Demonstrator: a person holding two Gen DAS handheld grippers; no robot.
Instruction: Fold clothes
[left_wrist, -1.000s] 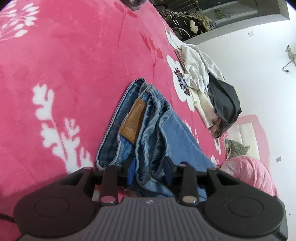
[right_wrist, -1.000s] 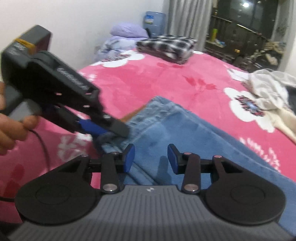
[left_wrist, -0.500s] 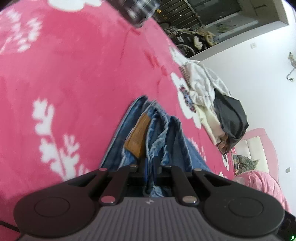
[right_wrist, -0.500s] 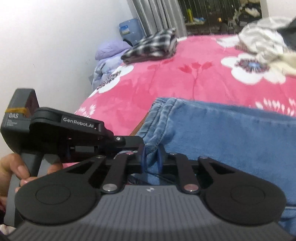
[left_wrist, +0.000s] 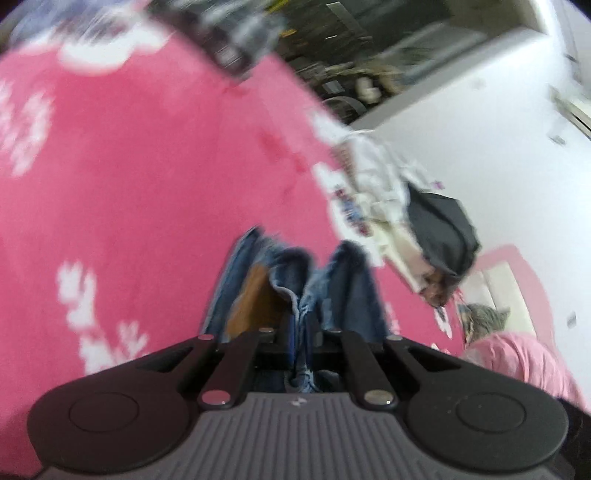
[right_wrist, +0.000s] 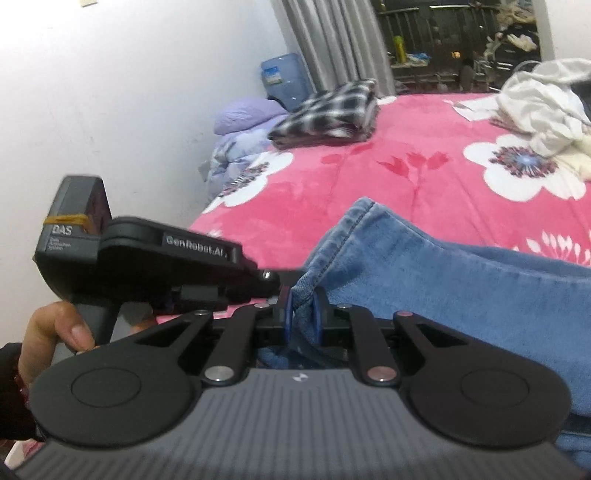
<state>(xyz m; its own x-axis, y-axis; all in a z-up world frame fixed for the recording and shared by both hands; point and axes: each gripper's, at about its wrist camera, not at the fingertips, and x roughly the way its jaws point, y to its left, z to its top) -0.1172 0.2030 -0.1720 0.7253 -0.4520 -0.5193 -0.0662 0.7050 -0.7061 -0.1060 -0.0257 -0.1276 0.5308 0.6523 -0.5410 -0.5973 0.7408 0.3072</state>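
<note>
I have both sets of jaws clamped on the waistband end of the jeans (right_wrist: 424, 273), the left gripper (left_wrist: 301, 332) and right gripper (right_wrist: 303, 314) pinching bunched denim side by side, the rest of the jeans trailing ahead of the jaws across the pink floral bed (right_wrist: 369, 173). By my reading I am mid-fold, holding an edge; the next move calls for both grips travelling together so the denim lays flat. Beyond the jaws to the right lies a heap of loose clothes (left_wrist: 399, 206); far ahead sits a folded plaid garment (right_wrist: 328, 118). My left hand (right_wrist: 51, 332) crowds the right jaws closely.
</note>
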